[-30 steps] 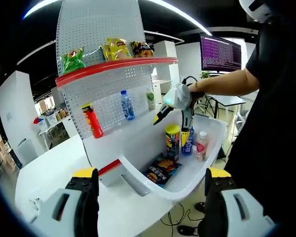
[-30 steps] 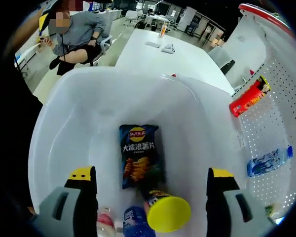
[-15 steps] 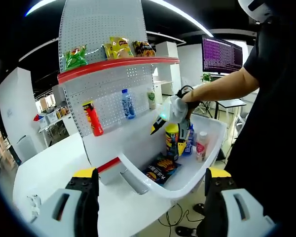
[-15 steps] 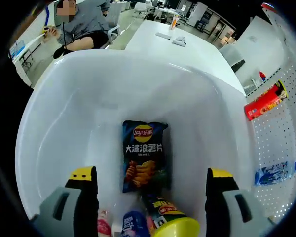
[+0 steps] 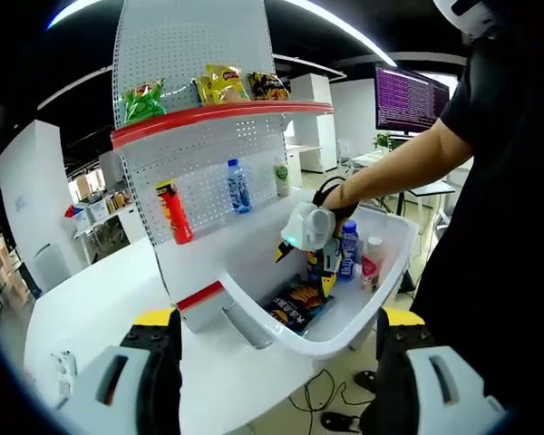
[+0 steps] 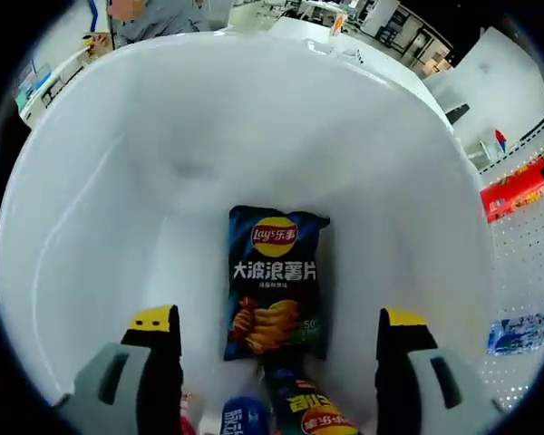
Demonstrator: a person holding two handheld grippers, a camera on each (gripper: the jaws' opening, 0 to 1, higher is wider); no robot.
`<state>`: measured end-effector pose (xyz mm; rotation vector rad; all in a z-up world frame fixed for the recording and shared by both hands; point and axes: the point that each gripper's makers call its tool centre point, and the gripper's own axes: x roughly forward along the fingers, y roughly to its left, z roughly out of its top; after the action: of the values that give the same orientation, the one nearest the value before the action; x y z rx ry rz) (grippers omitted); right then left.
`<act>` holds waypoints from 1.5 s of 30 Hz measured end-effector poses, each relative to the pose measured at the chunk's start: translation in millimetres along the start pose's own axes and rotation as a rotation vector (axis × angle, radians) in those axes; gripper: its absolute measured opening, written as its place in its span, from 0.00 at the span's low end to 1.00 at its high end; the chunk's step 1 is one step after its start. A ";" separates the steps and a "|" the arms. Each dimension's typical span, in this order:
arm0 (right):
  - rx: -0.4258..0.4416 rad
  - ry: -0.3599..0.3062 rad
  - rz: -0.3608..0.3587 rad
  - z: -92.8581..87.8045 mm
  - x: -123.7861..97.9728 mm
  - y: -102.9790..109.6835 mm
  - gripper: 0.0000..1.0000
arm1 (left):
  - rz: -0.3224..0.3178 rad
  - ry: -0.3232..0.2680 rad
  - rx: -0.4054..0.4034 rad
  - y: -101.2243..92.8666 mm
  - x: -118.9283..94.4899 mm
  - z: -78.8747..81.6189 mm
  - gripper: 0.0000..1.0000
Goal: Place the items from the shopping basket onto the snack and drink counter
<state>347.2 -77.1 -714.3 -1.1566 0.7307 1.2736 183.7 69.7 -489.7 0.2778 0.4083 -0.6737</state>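
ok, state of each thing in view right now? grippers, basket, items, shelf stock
Left gripper: open, empty.
Right gripper: open, inside basket, above chip bag.
White plastic basket: holds items.
Dark blue Lay's chip bag: flat on basket floor.
Yellow-lidded chip can: in basket.
Red tube: on shelf.
Clear water bottle: on shelf.

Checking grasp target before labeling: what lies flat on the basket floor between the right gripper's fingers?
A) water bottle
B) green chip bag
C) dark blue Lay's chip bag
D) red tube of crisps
C: in the right gripper view the dark blue Lay's chip bag lies flat on the floor of the white shopping basket, centred ahead of the open right gripper.
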 end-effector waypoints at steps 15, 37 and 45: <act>-0.028 0.030 0.010 -4.3 37.5 -1.3 0.85 | 0.017 0.026 -0.016 3.3 0.8 -6.0 0.88; -0.018 0.075 0.070 -8.0 78.1 -0.6 0.81 | 0.059 0.032 -0.061 -0.6 -4.1 -9.8 0.88; -0.028 0.119 0.081 -10.3 89.4 2.6 0.81 | 0.076 0.036 -0.072 -0.5 -9.1 -15.5 0.88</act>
<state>364.5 -56.7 -800.2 -1.2449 0.8574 1.2939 172.7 80.1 -499.4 0.2361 0.4528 -0.5789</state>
